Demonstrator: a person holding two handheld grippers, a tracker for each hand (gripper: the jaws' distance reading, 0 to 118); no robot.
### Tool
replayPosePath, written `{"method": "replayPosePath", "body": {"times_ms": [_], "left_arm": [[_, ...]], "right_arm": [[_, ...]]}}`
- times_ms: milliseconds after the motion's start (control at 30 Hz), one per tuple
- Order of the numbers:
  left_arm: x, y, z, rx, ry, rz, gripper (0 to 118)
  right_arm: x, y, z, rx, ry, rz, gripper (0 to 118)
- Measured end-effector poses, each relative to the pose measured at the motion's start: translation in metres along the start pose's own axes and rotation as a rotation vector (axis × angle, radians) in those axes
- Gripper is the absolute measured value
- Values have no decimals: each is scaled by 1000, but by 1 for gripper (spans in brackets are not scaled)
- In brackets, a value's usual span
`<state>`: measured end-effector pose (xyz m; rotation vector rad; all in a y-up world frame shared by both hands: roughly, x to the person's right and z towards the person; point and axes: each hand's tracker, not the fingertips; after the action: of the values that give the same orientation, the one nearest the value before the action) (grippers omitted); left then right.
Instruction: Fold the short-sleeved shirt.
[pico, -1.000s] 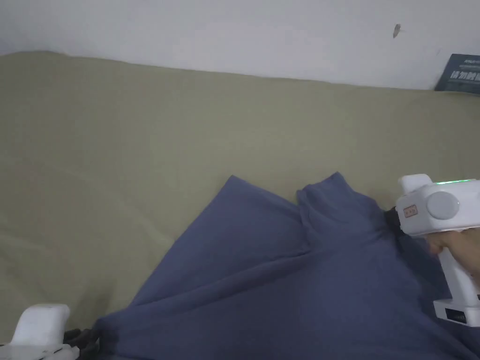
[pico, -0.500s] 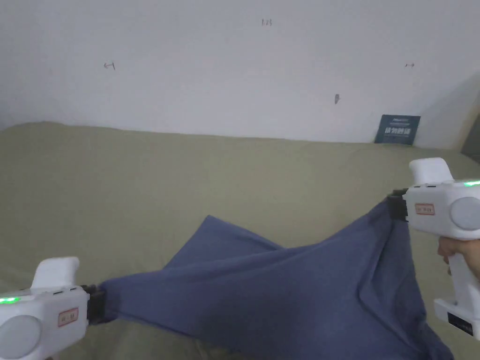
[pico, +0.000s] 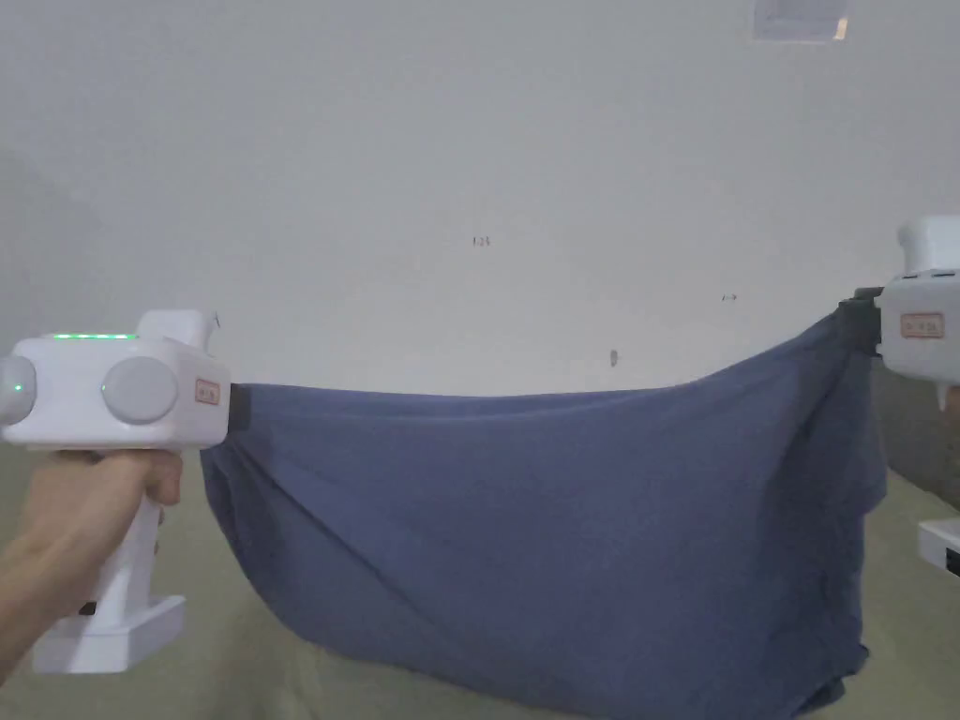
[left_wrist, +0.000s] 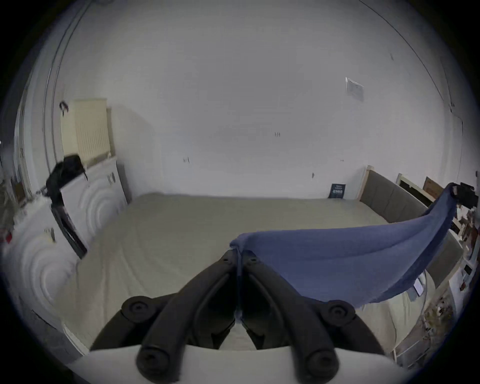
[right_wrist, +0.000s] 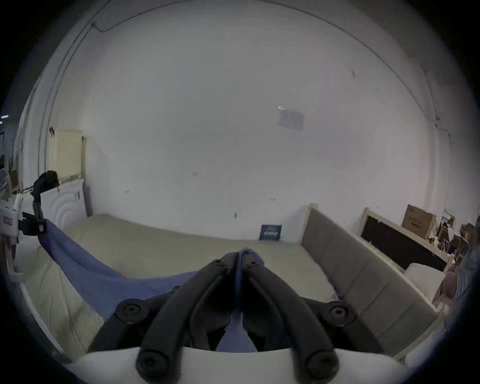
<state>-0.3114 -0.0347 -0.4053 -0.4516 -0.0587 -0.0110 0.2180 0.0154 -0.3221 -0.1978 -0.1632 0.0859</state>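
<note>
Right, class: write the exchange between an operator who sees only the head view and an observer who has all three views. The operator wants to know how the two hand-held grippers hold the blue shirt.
Operator: The head view doesn't show me the left jaws properly. Are they closed on cloth?
Observer: Yes. In the left gripper view, the left hand-held gripper has both jaws shut on a bunched edge of the shirt.
Operator: And the right one?
Observer: The right hand-held gripper is shut on it too. In the right gripper view, shirt cloth runs down between the closed jaws.
</note>
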Motion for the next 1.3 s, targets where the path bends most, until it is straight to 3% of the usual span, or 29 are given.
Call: {"method": "replayPosePath", "body": {"times_ms": [500, 967, 1300], "left_arm": [[24, 124, -34, 99, 166, -32, 2], [35, 205, -134, 149, 269, -75, 2], [39, 192, -232, 127, 292, -100, 2]], "right_arm": [[-19, 103, -93, 67, -72, -15, 7], [-29, 167, -206, 102, -105, -23, 7], [-43, 136, -285, 93, -104, -31, 7]]}}
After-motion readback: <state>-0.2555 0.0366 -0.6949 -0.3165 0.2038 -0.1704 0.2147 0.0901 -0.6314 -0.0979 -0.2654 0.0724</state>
